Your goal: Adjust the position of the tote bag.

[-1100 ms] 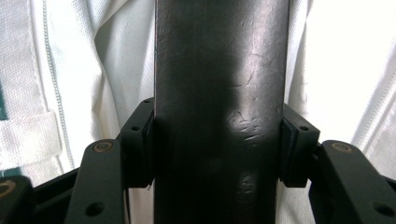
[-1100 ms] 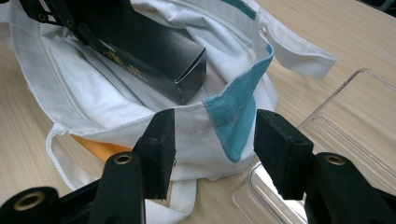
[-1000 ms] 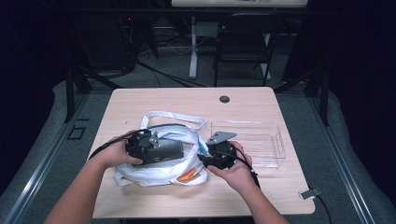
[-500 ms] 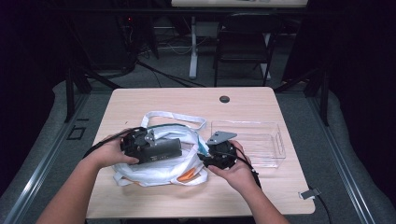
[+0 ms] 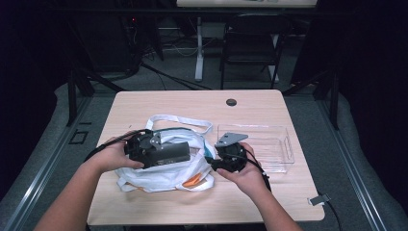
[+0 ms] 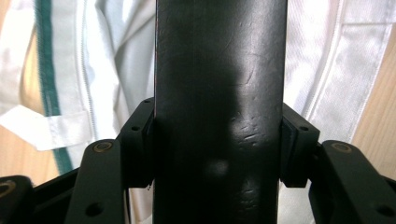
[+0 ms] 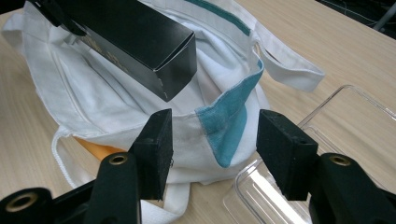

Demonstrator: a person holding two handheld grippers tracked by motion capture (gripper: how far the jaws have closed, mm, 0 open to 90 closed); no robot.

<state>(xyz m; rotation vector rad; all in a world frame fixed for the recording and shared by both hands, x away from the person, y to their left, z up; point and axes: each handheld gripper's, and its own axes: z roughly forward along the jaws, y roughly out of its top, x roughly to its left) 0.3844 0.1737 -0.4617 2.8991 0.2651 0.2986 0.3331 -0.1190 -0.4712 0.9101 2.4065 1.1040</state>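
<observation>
Table: light wood, you work near front edge.
White tote bag, teal trim, lies slumped mid-table; orange item peeks from under its near edge.
Clear plastic tray just right of bag, empty, probably destination for contents.
Long black box: your left gripper clamps it across its width, both pads flat on its sides, box held over bag mouth.
Your right gripper: jaws just been opening, bag's teal rim between pads but not pinched. Likely letting go of rim.
</observation>
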